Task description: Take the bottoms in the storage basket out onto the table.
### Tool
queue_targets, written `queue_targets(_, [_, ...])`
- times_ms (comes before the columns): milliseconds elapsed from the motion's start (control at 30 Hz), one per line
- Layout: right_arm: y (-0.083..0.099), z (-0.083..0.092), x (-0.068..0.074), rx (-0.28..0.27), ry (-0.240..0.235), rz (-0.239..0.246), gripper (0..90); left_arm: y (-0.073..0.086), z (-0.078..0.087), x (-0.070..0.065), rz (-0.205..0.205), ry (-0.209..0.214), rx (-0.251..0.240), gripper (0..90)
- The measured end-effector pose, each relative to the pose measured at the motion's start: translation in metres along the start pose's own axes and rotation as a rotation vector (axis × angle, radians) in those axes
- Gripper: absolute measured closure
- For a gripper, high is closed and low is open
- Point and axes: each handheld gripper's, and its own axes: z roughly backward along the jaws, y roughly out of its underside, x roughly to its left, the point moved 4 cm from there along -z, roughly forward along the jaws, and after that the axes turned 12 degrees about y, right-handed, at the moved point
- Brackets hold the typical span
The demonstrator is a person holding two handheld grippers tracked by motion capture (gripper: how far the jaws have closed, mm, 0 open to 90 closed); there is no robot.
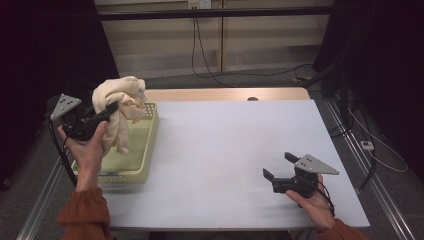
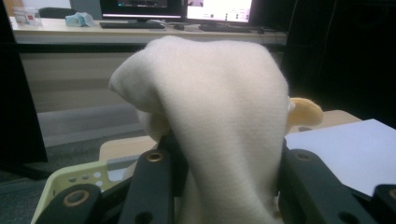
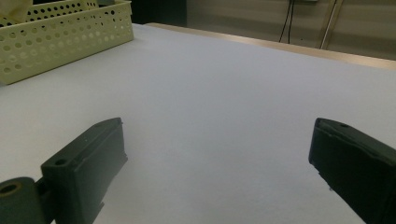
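A cream-coloured cloth (image 1: 119, 104) hangs bunched above the pale yellow perforated basket (image 1: 148, 145) at the table's left edge. My left gripper (image 1: 112, 107) is shut on the cloth, lifted over the basket. In the left gripper view the cloth (image 2: 219, 116) bulges up between the two black jaws and drapes over them. A yellowish bit (image 2: 304, 111) peeks out behind the cloth. My right gripper (image 1: 279, 165) rests low over the white table top (image 1: 235, 145) at the front right, open, with nothing between its jaws. The right gripper (image 3: 219, 149) faces the bare table and the basket (image 3: 60, 35).
The basket takes up the table's left side. A wooden strip (image 1: 225, 94) runs along the table's far edge, with cables on the floor behind. Metal rails (image 1: 372, 190) flank the table. A desk with monitors (image 2: 140, 9) stands far behind in the left gripper view.
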Motion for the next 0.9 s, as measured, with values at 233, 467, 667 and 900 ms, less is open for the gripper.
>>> queue_targets(233, [0.0,0.0,0.0,-0.001,-0.002,0.001,3.5,-0.009,0.005,-0.01,-0.02,0.005,-0.027,66.5])
queue_targets(467, [-0.001,-0.001,0.0,-0.004,-0.009,0.004,3.4,-0.017,0.009,-0.02,-0.036,0.019,-0.034,66.4])
queue_targets(667, [-0.001,-0.001,0.001,-0.004,-0.009,0.005,3.4,-0.021,0.009,-0.028,-0.041,0.033,-0.04,66.4])
queue_targets(900, [-0.001,-0.001,0.001,-0.003,-0.009,0.003,3.3,-0.024,0.008,-0.035,-0.051,0.06,-0.042,66.4])
